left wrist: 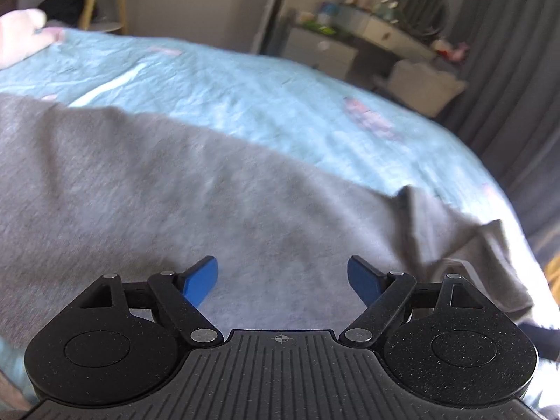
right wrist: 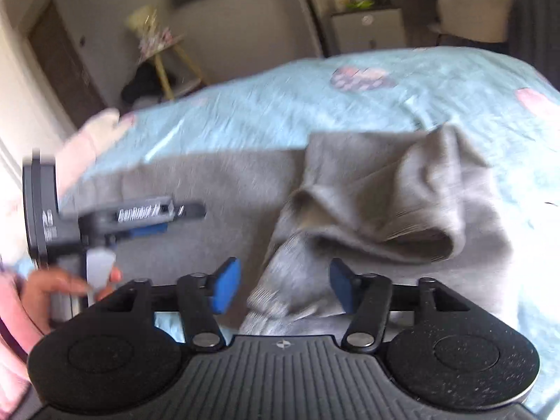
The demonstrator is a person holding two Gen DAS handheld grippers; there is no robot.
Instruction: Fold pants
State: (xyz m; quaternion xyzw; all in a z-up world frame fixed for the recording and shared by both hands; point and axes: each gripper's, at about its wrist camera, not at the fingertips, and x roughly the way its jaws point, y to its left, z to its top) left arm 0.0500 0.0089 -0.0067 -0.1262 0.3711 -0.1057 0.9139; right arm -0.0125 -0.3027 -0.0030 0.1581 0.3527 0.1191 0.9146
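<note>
Grey pants (left wrist: 157, 182) lie spread across a light blue bedspread (left wrist: 245, 84). My left gripper (left wrist: 282, 281) is open and empty, hovering just above the flat grey cloth. In the right wrist view the pants (right wrist: 367, 203) are bunched and partly folded over on the right side. My right gripper (right wrist: 285, 288) is open, with a ribbed edge of the pants lying between its blue pads, not clamped. The left gripper (right wrist: 140, 217) shows at the left of the right wrist view, held by a hand.
A pink pillow (left wrist: 21, 35) lies at the head of the bed. A wooden stool (right wrist: 164, 52), a dresser with clutter (left wrist: 367, 28) and grey curtains (left wrist: 518, 70) stand beyond the bed. The bed's edge runs along the right (left wrist: 525, 231).
</note>
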